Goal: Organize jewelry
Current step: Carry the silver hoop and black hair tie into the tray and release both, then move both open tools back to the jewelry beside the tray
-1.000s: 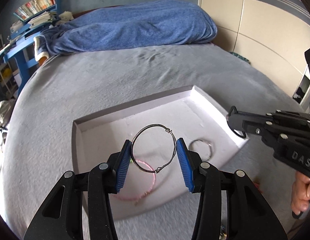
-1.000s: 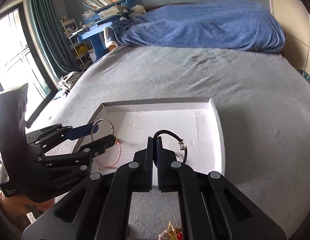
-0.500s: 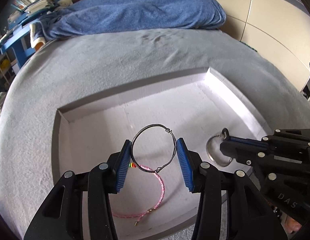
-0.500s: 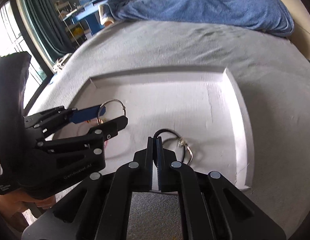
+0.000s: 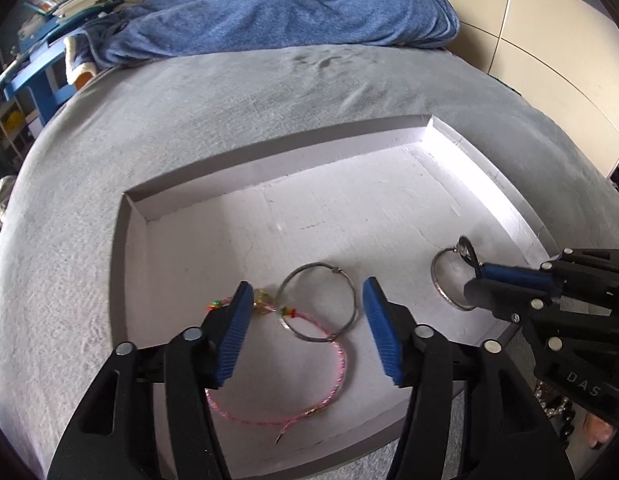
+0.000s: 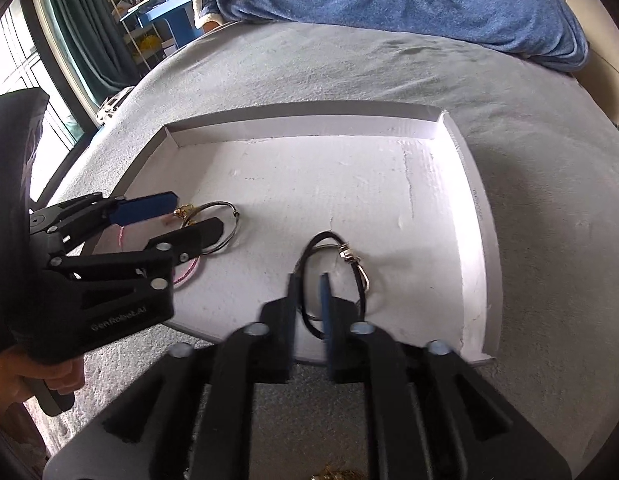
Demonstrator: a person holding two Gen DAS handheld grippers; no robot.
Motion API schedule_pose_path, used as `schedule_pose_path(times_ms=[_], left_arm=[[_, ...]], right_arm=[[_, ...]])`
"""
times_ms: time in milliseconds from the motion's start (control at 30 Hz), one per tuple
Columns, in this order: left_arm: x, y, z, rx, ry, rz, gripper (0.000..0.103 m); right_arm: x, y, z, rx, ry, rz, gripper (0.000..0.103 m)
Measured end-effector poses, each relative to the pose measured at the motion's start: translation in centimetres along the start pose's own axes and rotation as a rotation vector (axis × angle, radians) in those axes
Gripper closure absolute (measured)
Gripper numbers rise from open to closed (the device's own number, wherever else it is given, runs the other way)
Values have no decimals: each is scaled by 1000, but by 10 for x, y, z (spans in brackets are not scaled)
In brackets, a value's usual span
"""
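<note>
A white foam tray (image 5: 197, 264) lies on the grey bed; it also shows in the right wrist view (image 6: 475, 216). My left gripper (image 5: 305, 328) is open above the tray's near edge. A thin metal hoop bangle (image 5: 351, 292) lies on the tray between its blue pads, partly over a pink cord bracelet (image 5: 341, 364). My right gripper (image 6: 309, 300) is open by a small gap; a black cord bracelet with a metal clasp (image 6: 347, 256) lies between and just past its fingers, over a silver ring (image 5: 439, 284).
A blue blanket (image 5: 277, 12) is heaped at the far end of the bed. A blue shelf with books (image 5: 41, 20) stands at far left. More jewelry (image 5: 557, 404) lies off the tray near the right gripper. A window and curtain (image 6: 69, 40) are at the left.
My left gripper opened and let the metal hoop drop onto the tray by the pink bracelet. My right gripper opened slightly and released the black cord bracelet onto the tray.
</note>
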State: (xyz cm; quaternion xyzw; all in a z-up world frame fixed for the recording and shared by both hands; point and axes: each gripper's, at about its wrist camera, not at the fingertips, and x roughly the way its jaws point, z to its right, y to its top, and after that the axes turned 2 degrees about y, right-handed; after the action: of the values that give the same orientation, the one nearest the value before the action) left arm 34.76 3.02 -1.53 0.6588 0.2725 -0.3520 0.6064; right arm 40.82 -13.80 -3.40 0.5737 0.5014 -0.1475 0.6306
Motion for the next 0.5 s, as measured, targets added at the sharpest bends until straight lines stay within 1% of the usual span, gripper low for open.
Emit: schedule_pose_path(times_ms=[33,100,167,233,300,333,400,500], left_arm=[[-3,0,-1,-3,2,8,42],[-9,1,-3,-13,4,22,36],[-15,1,-4,-13,8,36,32],[-19,1,-3,-8,21,46,27],[-24,-1,-2,-1,29,57,24],[-26,-2,-2,2,31,59,23],[-30,-6,-1,12,43,66,20],[-35,-12,-2,31,57,65,19]], right_arm=[[-1,-1,0,-1,0,1,80],[-3,-3,2,-5,-5,1,80],[-6,-5,2,-13,-6,0,79],[-10,-7,1,-19,-7,4,76],[-13,-8,1,-22,0,7,60],[-15,-9,0,-28,3,11,58],[-18,-10,0,-35,4,14,57],[-22,-12,1,-37,13,19,57]])
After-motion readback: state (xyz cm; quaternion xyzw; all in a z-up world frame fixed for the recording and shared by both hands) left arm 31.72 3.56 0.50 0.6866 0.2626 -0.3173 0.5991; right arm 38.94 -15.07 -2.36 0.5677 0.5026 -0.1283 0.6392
